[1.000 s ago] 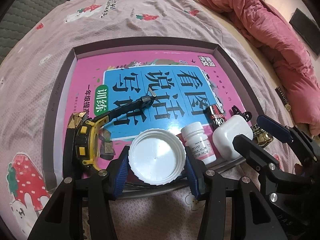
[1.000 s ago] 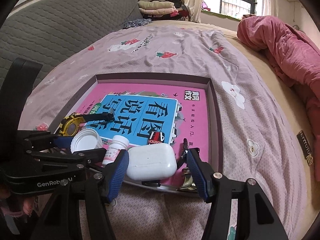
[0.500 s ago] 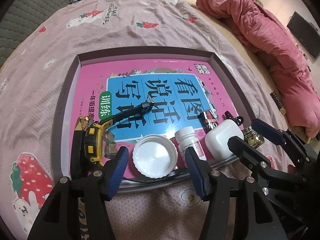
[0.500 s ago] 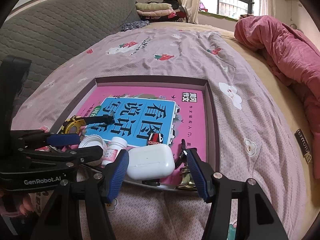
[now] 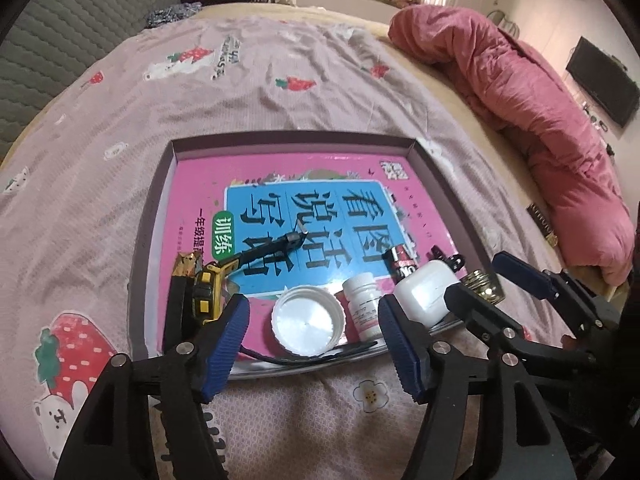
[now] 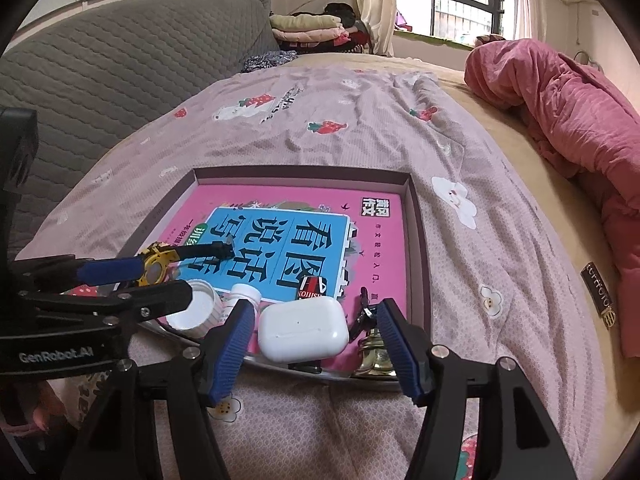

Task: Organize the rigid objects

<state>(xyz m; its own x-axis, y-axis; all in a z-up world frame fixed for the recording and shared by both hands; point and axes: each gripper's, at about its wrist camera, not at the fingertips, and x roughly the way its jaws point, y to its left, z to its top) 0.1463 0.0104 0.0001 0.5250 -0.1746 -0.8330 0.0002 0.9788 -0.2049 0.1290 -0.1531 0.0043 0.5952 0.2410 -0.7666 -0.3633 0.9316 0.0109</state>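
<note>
A shallow purple box lid (image 5: 280,138) on the bed holds a pink book (image 5: 320,184). Along its near edge lie a yellow-black watch (image 5: 208,284), a white jar lid (image 5: 308,322), a small white pill bottle (image 5: 364,304), a battery (image 5: 402,266), a white earbud case (image 5: 426,292) and a brass bell (image 5: 484,286). My left gripper (image 5: 316,344) is open and empty, just short of the jar lid. My right gripper (image 6: 316,350) is open and empty, its fingers flanking the earbud case (image 6: 302,330) without touching; the bell (image 6: 374,354) sits by its right finger.
A pink quilt (image 5: 520,92) is bunched along the right side of the bed. A grey padded headboard (image 6: 120,60) and folded clothes (image 6: 312,28) lie beyond. The strawberry-print sheet (image 5: 240,72) surrounds the box lid.
My left gripper has let go of the white jar lid, opened, and pulled back and up. My right gripper has drawn back slightly, still open around the earbud case.
</note>
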